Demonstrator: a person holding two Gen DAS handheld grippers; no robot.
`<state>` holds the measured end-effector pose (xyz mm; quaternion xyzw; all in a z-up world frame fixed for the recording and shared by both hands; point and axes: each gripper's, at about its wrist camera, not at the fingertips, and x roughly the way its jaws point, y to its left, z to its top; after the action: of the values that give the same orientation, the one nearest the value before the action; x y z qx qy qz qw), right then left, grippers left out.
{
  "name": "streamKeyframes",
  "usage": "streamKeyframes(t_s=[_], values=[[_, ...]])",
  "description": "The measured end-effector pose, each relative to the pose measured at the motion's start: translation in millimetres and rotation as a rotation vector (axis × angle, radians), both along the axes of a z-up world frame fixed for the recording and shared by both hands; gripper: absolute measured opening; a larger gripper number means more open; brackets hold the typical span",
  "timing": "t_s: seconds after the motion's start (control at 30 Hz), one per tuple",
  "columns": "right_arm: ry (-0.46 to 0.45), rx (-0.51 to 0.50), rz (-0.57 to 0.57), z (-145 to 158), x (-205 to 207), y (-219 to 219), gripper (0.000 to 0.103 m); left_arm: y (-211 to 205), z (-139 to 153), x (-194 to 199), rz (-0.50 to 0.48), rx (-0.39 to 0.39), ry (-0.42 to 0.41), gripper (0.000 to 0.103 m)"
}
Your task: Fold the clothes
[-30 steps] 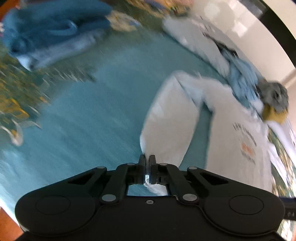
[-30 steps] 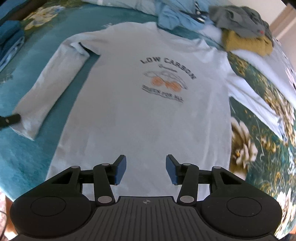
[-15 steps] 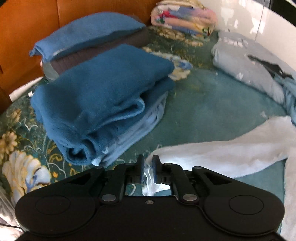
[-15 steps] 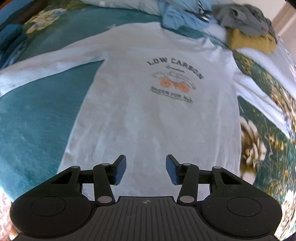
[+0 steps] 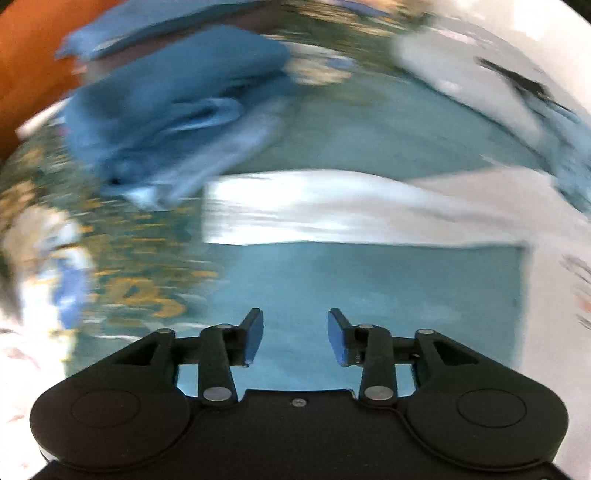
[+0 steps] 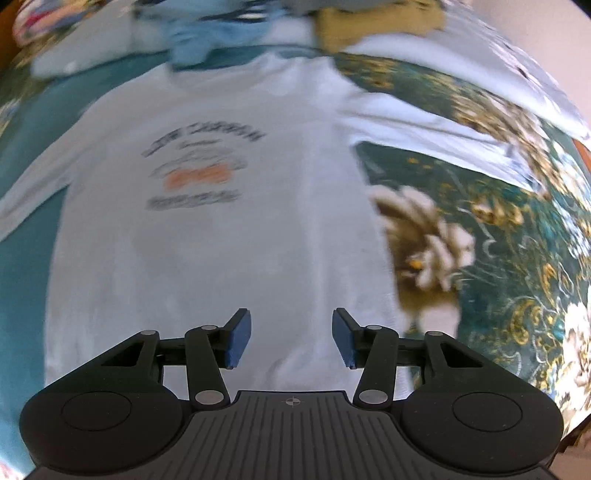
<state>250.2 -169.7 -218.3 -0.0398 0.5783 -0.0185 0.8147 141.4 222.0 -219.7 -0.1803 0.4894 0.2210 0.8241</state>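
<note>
A white long-sleeved shirt [image 6: 229,236] with a dark and orange chest print lies flat, front up, on a teal floral bedspread [image 6: 498,240]. Its left sleeve [image 5: 314,210] is stretched straight out to the side, seen blurred in the left wrist view. My left gripper [image 5: 295,339] is open and empty, above bare teal cloth short of the sleeve. My right gripper [image 6: 291,339] is open and empty, over the shirt's lower hem. The shirt's right sleeve [image 6: 424,136] lies out to the right.
A stack of folded blue clothes [image 5: 177,114] sits beyond the left sleeve end. Loose garments, light blue [image 6: 207,40] and mustard [image 6: 369,26], are piled past the shirt's collar. An orange wooden headboard [image 5: 26,74] is at the far left.
My left gripper pulled the sleeve out straight to the side, then opened, let it go and drew back. My right gripper stayed open and shifted its view rightward over the hem.
</note>
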Motion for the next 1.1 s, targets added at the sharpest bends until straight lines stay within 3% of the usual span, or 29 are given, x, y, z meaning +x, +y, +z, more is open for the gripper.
streamKeyframes(t_s=[0.17, 0.27, 0.43, 0.63, 0.83, 1.1], values=[[-0.013, 0.008, -0.106, -5.1, 9.4, -55.6, 0.047, -66.9, -3.2, 36.4, -0.214, -0.037, -0.005, 0.045], [-0.025, 0.023, -0.164, -10.0, 17.7, -92.9, 0.047, -95.2, -7.5, 52.1, -0.265, -0.058, 0.010, 0.045], [-0.094, 0.096, -0.355, -10.7, 45.4, -165.2, 0.047, -137.6, -11.2, 73.2, -0.325, -0.050, 0.033, 0.047], [-0.189, 0.011, -0.452, -9.9, 94.1, -248.4, 0.045, -189.0, -15.3, 102.4, -0.366, -0.034, 0.057, 0.048], [-0.199, -0.097, -0.390, -23.5, 149.1, -302.9, 0.044, -238.0, -21.8, 135.8, -0.409, -0.047, 0.083, 0.054], [-0.173, -0.069, -0.138, -48.8, 190.9, -303.5, 0.045, -284.7, -26.1, 166.1, -0.434, -0.060, 0.115, 0.054]])
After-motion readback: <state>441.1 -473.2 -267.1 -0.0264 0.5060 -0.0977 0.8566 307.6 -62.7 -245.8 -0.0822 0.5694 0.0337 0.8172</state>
